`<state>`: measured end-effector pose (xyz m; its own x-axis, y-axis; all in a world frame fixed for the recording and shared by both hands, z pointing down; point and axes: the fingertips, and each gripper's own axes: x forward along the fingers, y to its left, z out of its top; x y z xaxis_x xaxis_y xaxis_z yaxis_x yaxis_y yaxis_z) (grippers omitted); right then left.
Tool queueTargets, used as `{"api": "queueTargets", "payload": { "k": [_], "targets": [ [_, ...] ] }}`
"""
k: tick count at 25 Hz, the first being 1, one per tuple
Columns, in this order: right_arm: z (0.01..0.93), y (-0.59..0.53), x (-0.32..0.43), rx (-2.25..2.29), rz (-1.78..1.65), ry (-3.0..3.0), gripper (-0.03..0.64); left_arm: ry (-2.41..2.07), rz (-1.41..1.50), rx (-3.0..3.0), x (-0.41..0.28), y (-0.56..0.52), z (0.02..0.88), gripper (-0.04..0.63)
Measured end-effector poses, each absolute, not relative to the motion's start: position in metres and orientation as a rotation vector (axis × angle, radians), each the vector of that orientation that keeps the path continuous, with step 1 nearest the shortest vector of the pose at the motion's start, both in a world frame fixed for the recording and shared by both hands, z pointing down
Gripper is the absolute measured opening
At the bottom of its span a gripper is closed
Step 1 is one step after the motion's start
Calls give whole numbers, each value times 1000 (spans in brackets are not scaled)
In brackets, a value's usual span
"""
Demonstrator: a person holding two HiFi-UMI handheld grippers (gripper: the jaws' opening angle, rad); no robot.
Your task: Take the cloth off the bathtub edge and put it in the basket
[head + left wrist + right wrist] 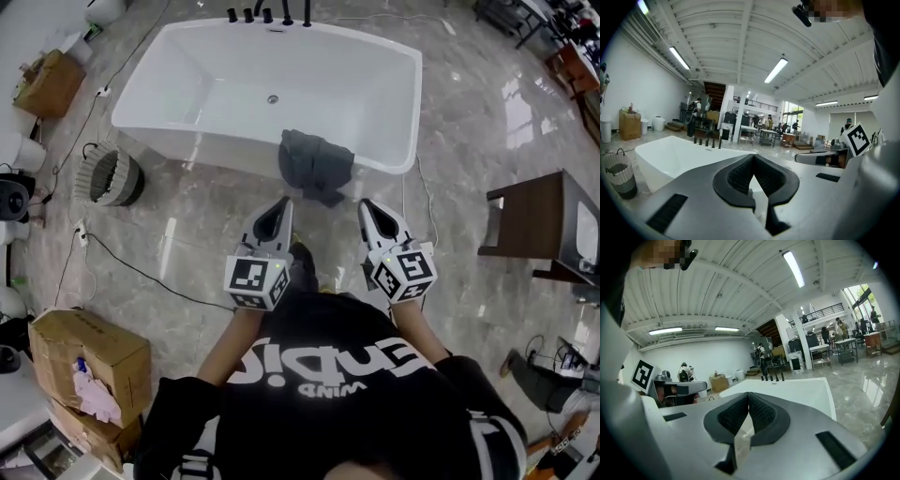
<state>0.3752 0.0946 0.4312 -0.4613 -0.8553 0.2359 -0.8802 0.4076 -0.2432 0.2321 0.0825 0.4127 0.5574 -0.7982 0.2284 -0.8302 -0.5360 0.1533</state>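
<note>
The cloth (315, 165) was seen draped over the near edge of the bathtub (234, 155), a dark grey heap folded across the rim with part hanging down the outer wall toward the floor. Its longer spread was judged to run along the rim rather than across it. It lay straight ahead of both tongs and between their lines of aim. The left tongs (281, 204) were aligned roughly with the cloth's left edge, and the right tongs (368, 206) stood just beyond its right edge. Neither could be called clearly nearer, and both were held apart from the cloth, with bare floor between. In the left gripper view the left tongs (753, 159) were shown closed tip to tip with nothing between them. In the right gripper view the right tongs (748, 397) were likewise pressed together and empty. In both gripper views the cloth was hidden below the jaws, and only the white tub was visible beyond. The basket (111, 178) stood on the floor well to the left of the cloth, near the tub's left corner, so the carry was judged to favour the left side. The jaws would need to be opened before any grasp at the rim.
</note>
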Motion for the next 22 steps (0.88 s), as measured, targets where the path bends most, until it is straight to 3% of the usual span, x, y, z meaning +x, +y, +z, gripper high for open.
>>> {"api": "queueTargets", "payload": {
  "k": [10, 22],
  "targets": [
    [424, -10, 357, 1674, 506, -2530, 14, -1267, 193, 2619, 224, -34, 403, 11],
    [431, -60, 361, 1614, 531, -2507, 14, -1249, 200, 2601, 238, -84, 408, 11]
  ]
}}
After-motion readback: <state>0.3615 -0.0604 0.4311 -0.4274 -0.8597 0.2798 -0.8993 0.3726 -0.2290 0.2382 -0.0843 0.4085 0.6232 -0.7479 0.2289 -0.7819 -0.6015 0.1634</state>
